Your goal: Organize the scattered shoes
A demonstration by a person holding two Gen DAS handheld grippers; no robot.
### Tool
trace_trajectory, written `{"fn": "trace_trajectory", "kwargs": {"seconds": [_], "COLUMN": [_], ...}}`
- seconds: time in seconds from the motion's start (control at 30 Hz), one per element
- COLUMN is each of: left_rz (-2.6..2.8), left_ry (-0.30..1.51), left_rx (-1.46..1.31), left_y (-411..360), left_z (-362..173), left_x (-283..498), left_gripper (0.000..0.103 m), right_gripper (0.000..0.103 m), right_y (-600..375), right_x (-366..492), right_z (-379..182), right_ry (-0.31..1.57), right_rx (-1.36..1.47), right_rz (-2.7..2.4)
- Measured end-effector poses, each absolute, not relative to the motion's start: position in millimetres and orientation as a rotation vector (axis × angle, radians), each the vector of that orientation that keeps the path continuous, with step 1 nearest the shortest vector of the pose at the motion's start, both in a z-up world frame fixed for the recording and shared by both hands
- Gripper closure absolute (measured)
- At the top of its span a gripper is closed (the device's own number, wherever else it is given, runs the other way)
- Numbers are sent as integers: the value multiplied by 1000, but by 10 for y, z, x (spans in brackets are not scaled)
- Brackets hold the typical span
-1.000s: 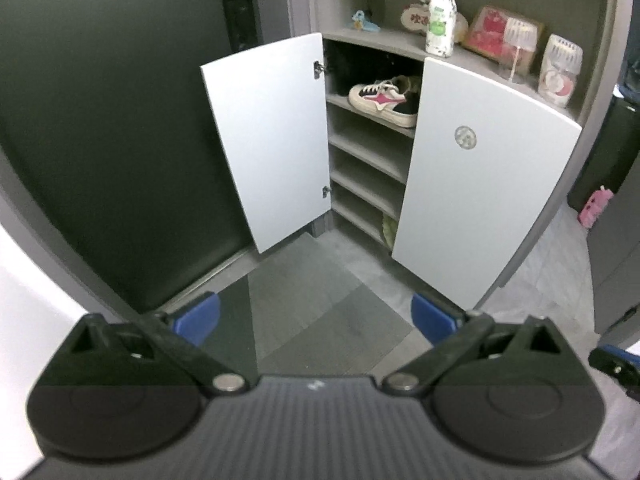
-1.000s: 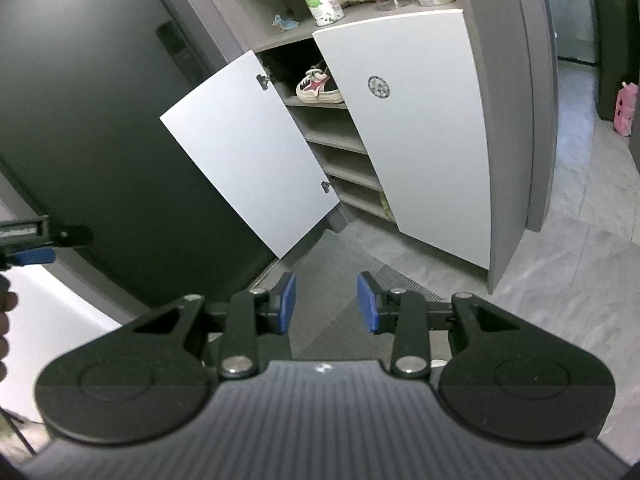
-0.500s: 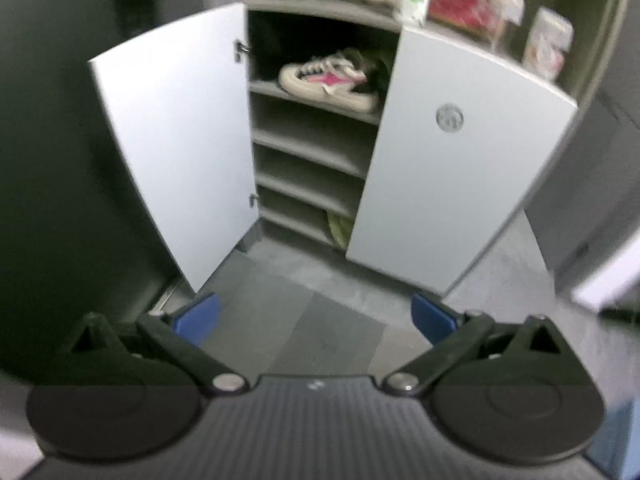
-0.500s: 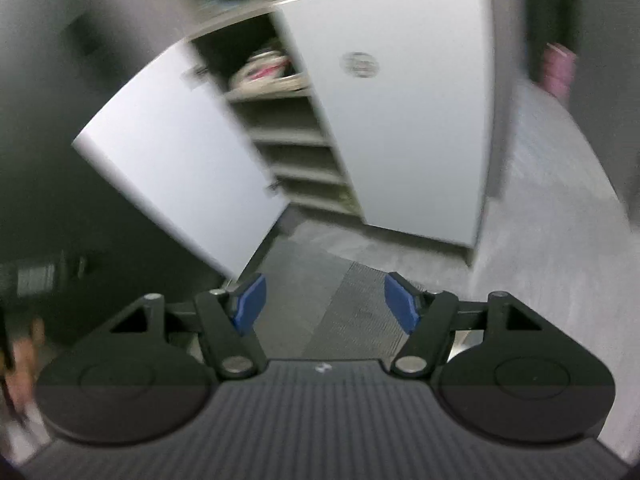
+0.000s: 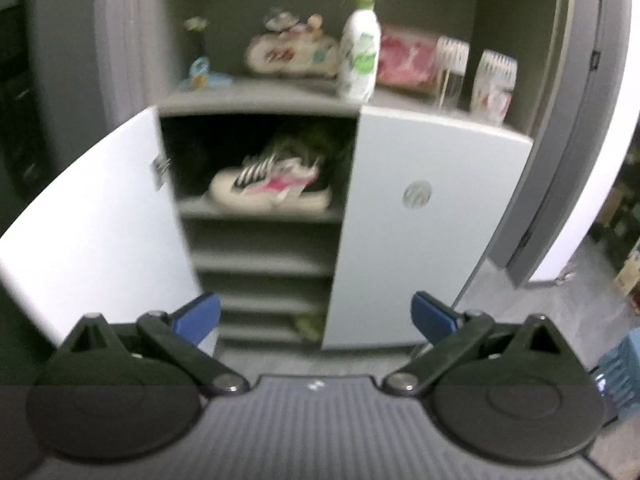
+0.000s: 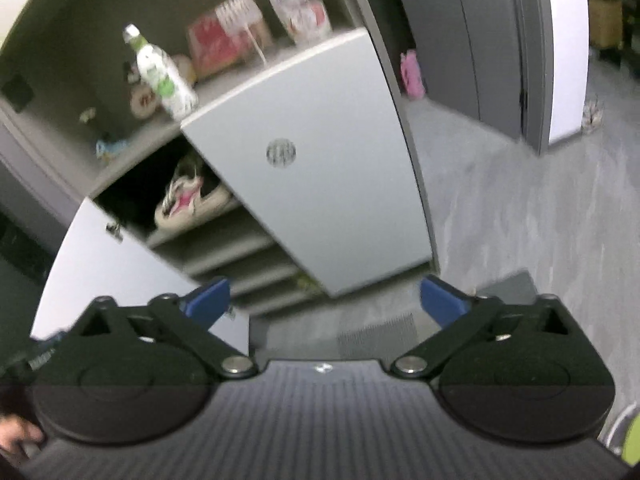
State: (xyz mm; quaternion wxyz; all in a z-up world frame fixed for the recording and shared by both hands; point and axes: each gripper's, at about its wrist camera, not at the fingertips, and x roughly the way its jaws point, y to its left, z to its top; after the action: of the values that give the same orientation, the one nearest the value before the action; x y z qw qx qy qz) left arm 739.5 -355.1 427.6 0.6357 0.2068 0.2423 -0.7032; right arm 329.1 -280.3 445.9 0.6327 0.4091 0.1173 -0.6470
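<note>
A white sneaker with pink and black accents [image 5: 268, 192] [image 6: 188, 204] lies on the top shelf of a grey shoe cabinet [image 5: 264, 96] whose left door [image 5: 96, 216] stands open. A green-toned shoe [image 5: 310, 322] peeks out on the lowest shelf. My left gripper [image 5: 316, 316] is open and empty, held in front of the cabinet's lower shelves. My right gripper [image 6: 324, 300] is also open and empty, tilted, in front of the closed right door [image 6: 316, 184].
On the cabinet top stand a spray bottle [image 5: 360, 60], a red box [image 5: 408, 60], two clear jars [image 5: 494, 84] and small ornaments [image 5: 288, 52]. A dark mat [image 6: 376, 334] lies on the grey floor. A pink object [image 6: 412, 74] sits by the far wall. A hand [image 6: 16, 436] shows at lower left.
Both cameras have tilted upward and swung right, so the cabinet top now fills the upper view. My right gripper has opened wide from nearly shut. The left stays open.
</note>
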Motion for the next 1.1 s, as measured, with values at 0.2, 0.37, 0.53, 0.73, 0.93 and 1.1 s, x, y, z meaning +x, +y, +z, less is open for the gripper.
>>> {"fn": "trace_trajectory", "kwargs": {"seconds": [0.2,0.37,0.53,0.73,0.93,1.1], "left_rz": [-1705,-1829,-1931,-2105,-2251,-2318], "left_ry": [378,302,373,388,426,450], "left_rx": [510,632,636,654,694,726], "left_y": [-4434,-5139,-5951,-6644,-7097,-7309], "left_z": [4226,4150,3859,3470,3168,3045], "left_x": [7213,6994,7027,7055,7083,7104], "left_gripper": [4,12,12,25,29,45], "right_gripper": [0,0,0,0,0,0], "right_y": [-3872,-4472,-4692,-4159,-3550,-3345], "right_x": [3240,3215,2970,3263,4055,4452], "right_z": [4100,4181,4128,4288,4258,4341], "right_ry": [213,245,151,89,-41,-43], "right_rx": [1019,911,999,1058,1247,1242], "right_rz": [-1402,-1377,-1611,-1954,-2168,-2280]}}
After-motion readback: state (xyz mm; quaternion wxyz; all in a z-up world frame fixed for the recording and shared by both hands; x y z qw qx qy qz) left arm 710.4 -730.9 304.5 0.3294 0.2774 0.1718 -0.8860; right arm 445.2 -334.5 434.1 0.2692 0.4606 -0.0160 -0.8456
